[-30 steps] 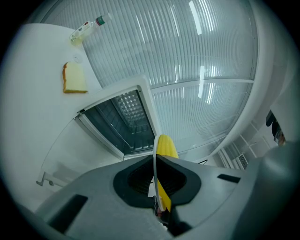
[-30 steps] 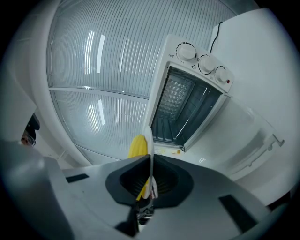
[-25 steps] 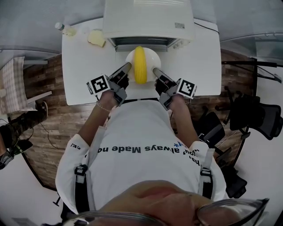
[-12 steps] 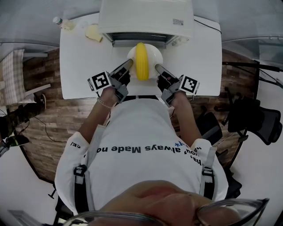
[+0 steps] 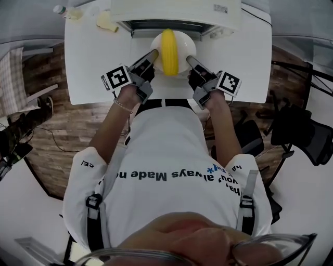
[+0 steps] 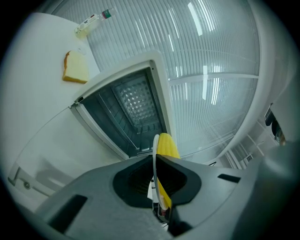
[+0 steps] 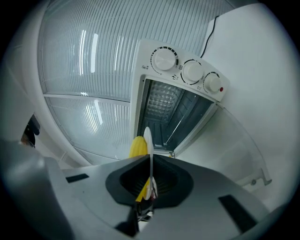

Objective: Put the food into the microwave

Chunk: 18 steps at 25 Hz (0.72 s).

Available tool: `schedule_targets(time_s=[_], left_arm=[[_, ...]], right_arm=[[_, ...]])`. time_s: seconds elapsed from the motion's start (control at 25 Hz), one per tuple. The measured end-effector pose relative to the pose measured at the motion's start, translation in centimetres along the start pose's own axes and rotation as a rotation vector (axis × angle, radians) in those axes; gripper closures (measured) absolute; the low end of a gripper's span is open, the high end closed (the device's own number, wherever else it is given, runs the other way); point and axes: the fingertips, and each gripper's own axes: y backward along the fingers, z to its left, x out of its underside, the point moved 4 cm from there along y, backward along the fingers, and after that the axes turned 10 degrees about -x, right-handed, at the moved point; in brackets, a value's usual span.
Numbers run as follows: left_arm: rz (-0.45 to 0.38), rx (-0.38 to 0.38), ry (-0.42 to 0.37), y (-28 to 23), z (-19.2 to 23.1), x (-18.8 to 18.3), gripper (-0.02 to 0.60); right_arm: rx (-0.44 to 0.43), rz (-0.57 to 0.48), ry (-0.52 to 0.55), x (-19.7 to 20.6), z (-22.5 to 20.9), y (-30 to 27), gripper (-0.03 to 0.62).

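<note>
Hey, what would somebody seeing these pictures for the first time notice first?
The bright yellow corn cob stands out first, lying on a white plate right in front of the open microwave. Next come the left gripper and the right gripper, each clamped on the plate's rim from its own side. A slice of bread lies near the far left corner of the table.
</note>
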Motion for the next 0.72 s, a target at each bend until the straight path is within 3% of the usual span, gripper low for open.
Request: schedule_targets(time_s=[0.72], left_arm=[[-0.092, -0.01, -0.015, -5.3, 4.9, -3.1, 0.563]], right_arm=[[0.007, -0.06, -0.03, -3.1, -6.3, -3.7, 0.575]])
